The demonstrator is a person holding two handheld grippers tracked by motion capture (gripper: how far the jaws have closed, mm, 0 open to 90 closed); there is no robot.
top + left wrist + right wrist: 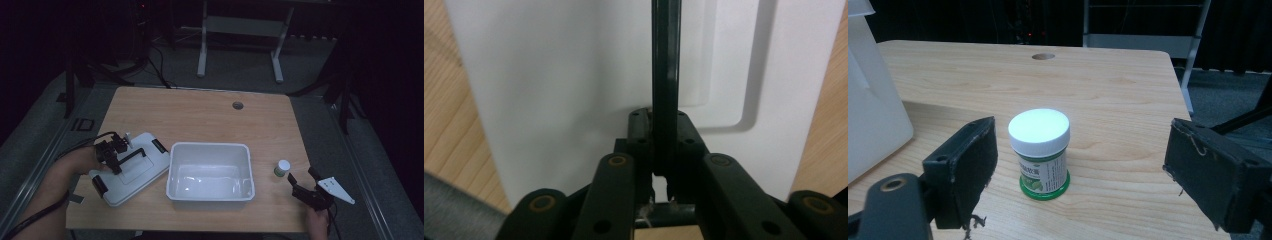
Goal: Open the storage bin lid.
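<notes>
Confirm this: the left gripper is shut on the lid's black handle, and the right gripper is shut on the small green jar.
Half wrong. The right gripper is open: in the right gripper view its jaws stand apart, clear of the small green jar. The left gripper is shut on the lid's black handle.

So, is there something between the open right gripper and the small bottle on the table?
Nothing visible does. In the right gripper view the bottle stands upright on bare wood just ahead of the right gripper, whose jaws stand wide apart and clear of it. The white bin sits off to one side.
</notes>
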